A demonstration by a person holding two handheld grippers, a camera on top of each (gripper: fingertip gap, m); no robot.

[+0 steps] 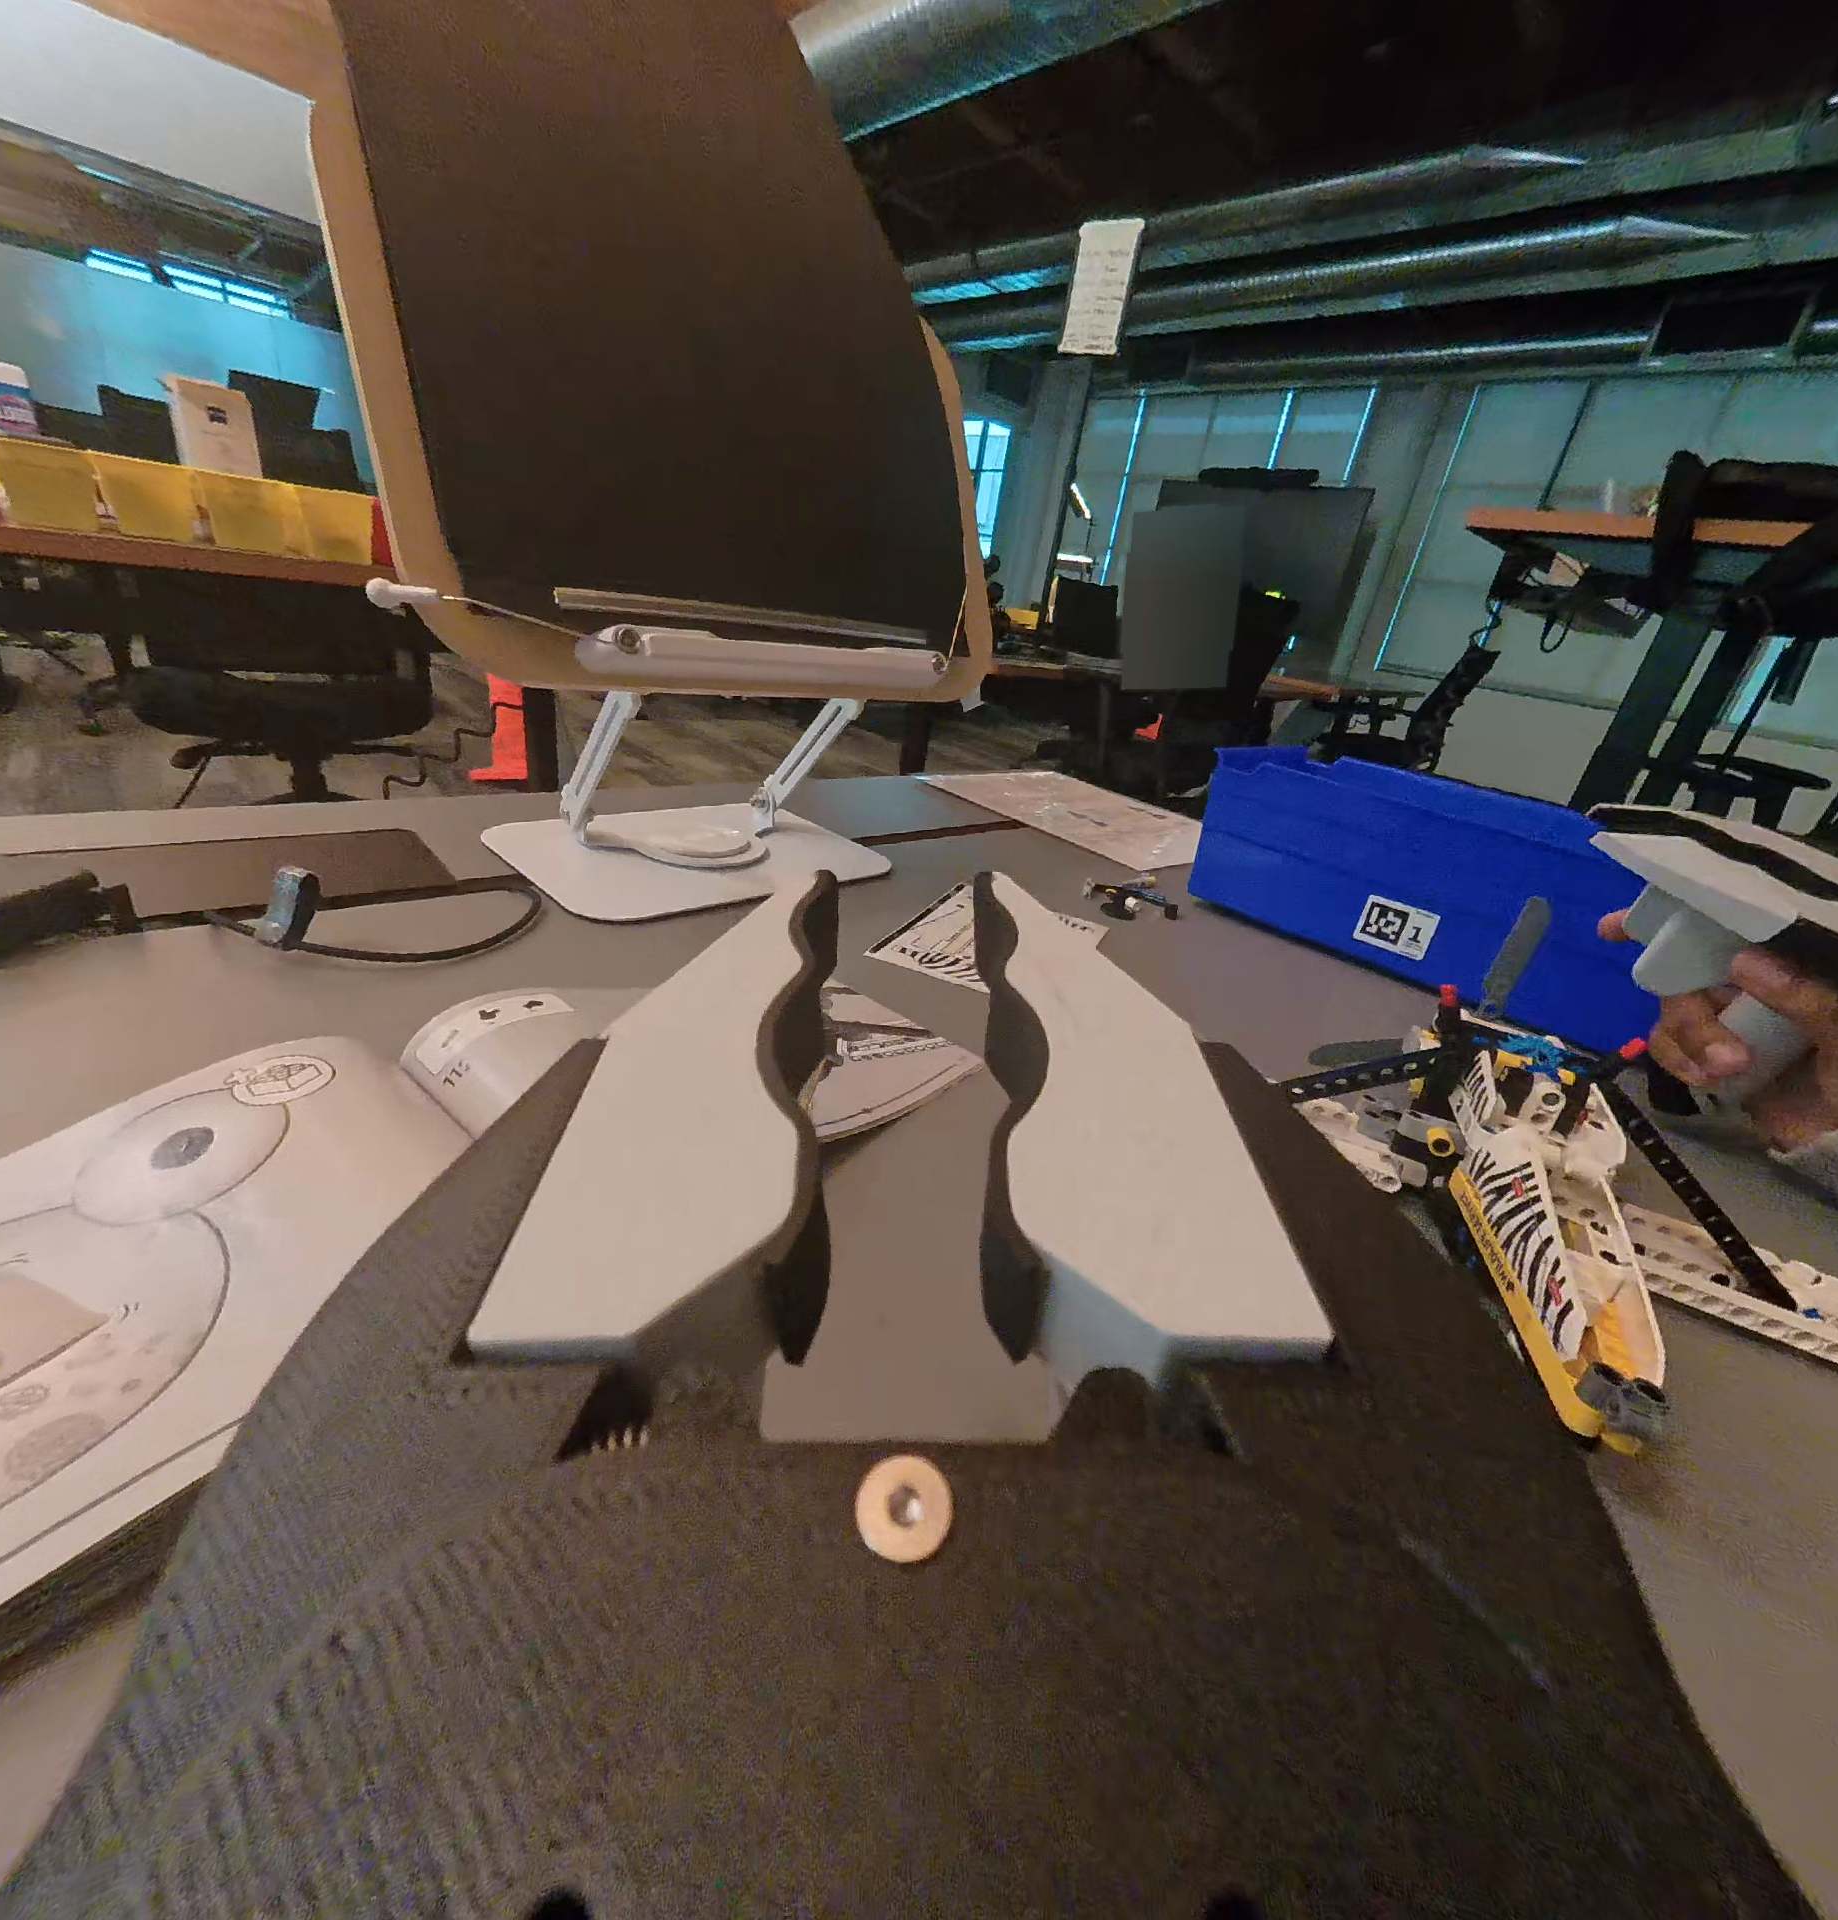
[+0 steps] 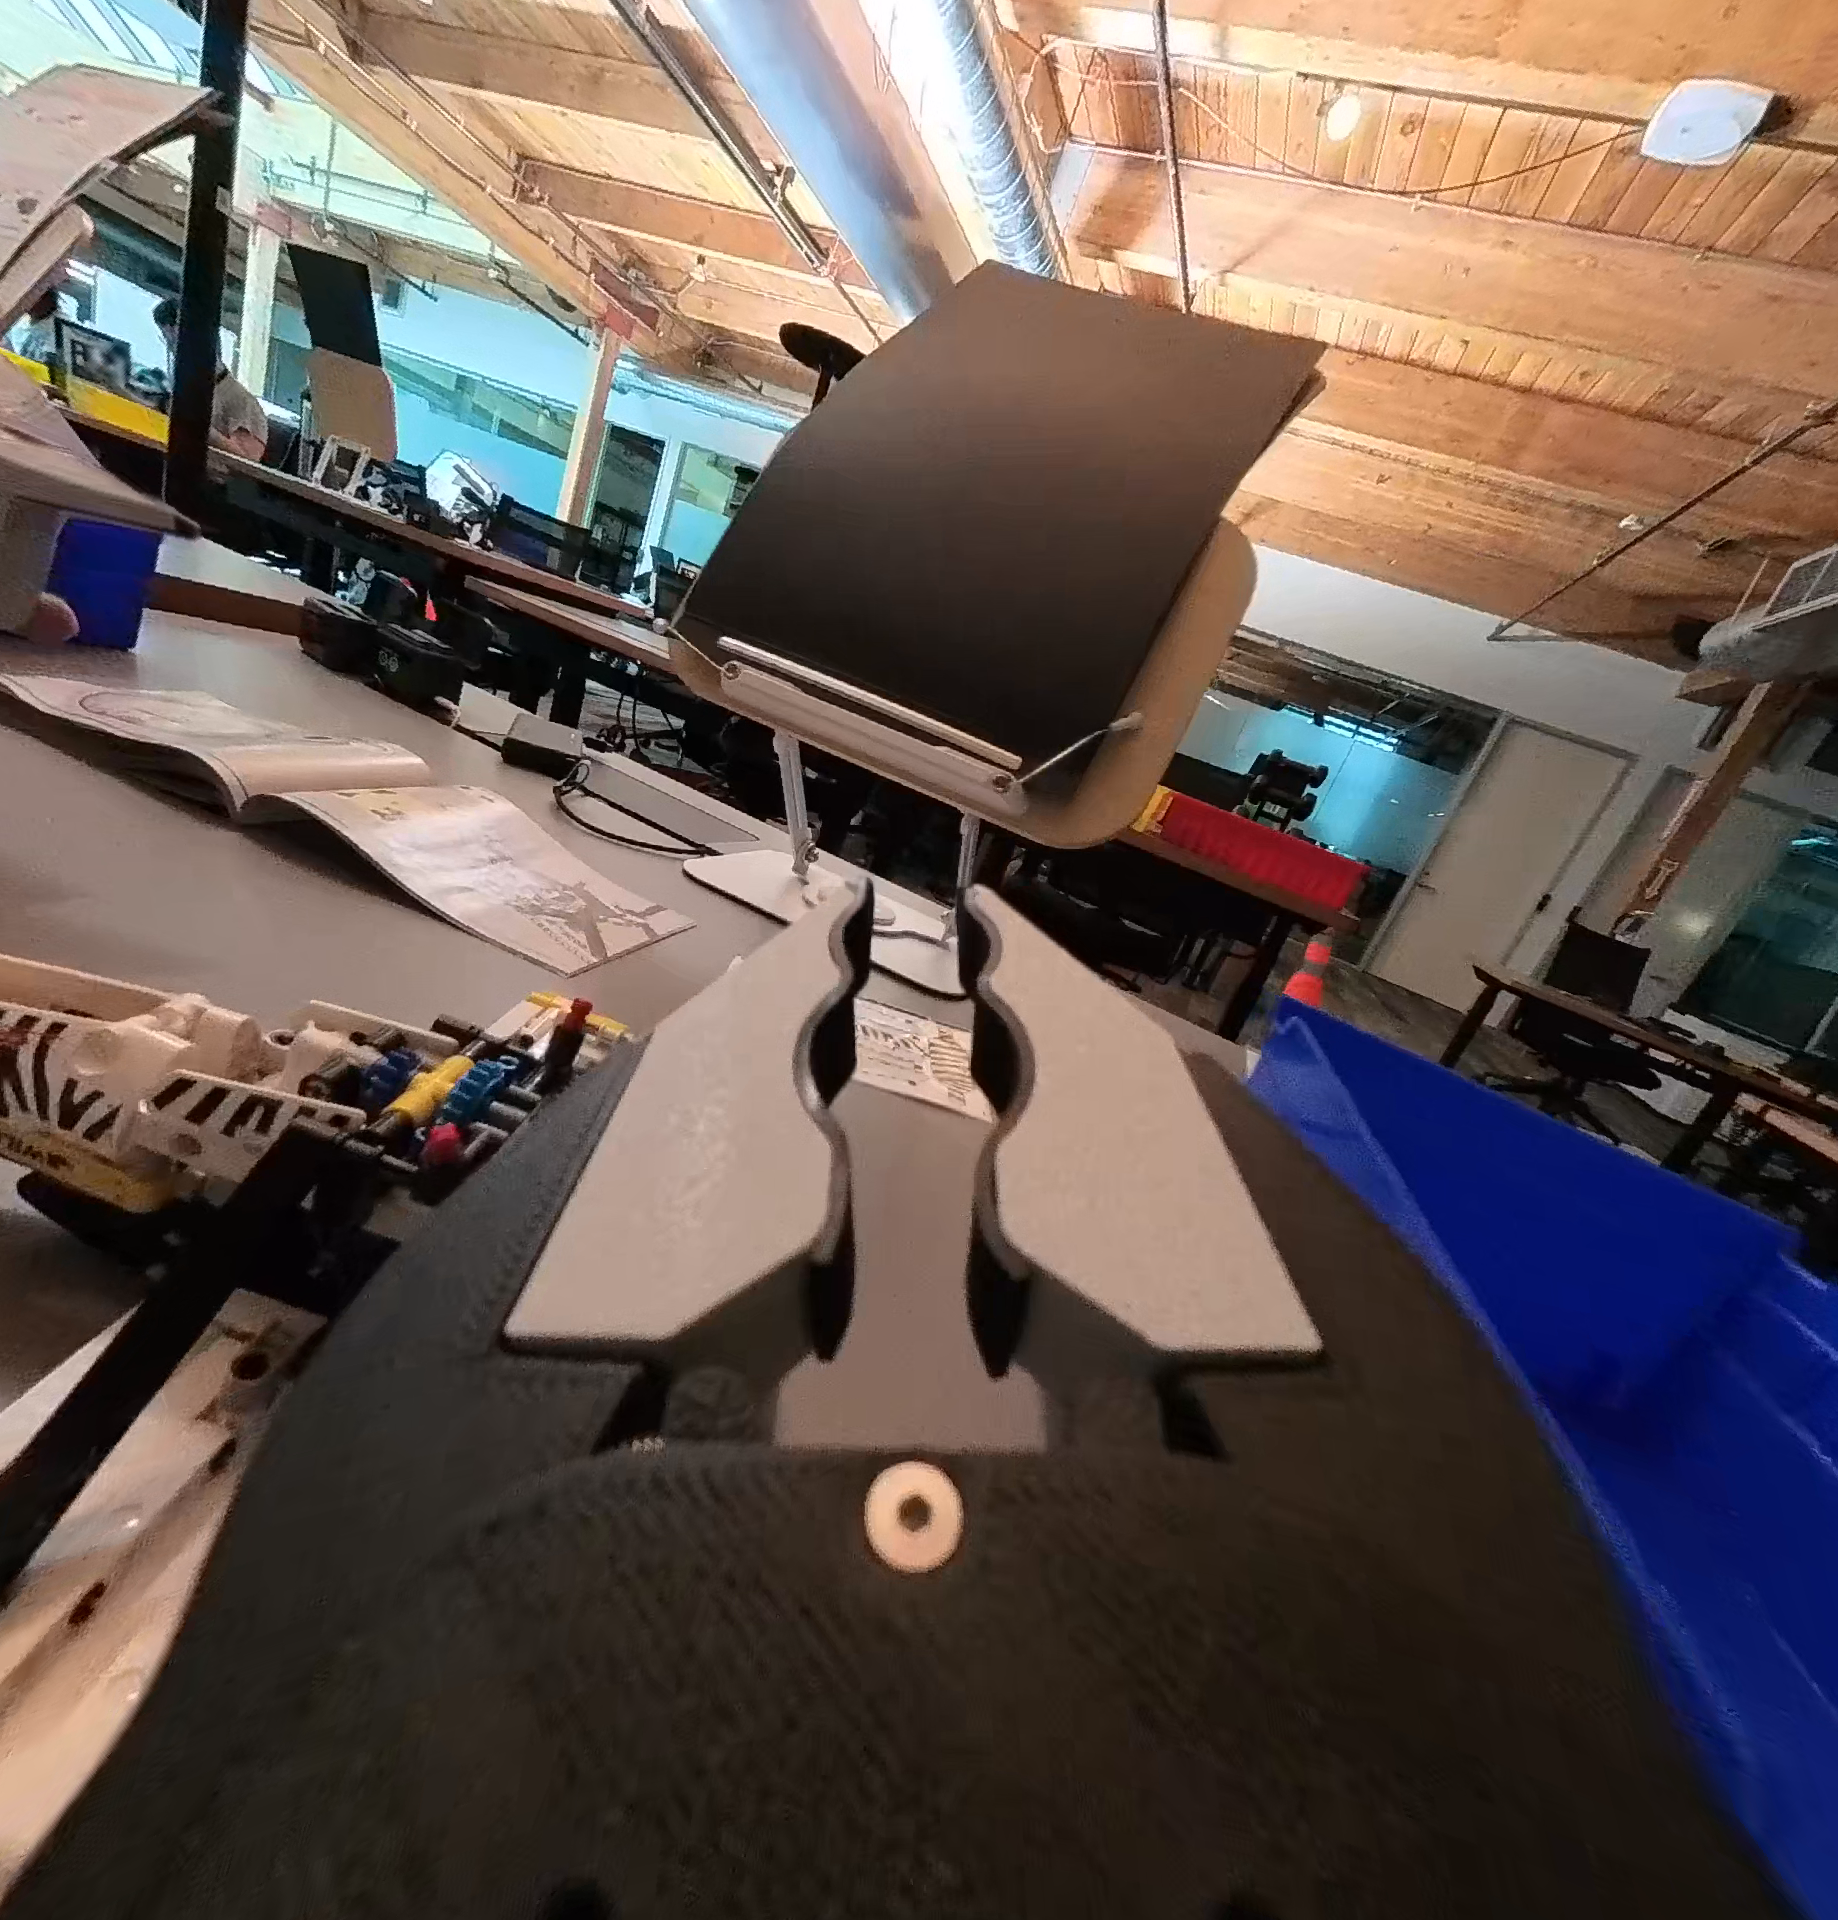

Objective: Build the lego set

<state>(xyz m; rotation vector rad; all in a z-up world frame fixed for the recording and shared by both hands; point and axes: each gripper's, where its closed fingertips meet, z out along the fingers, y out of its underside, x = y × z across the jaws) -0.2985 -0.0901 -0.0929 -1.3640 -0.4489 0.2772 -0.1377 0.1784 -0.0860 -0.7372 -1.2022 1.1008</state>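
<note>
Helicopter [image 2: 167,1091] left of empty right jaws.

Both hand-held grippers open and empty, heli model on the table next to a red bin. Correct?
One error: the bin is blue, not red, as the left wrist view shows. The rest holds: the left hand-held gripper and right hand-held gripper are open and empty, and the heli model sits on the table next to the bin.
</note>
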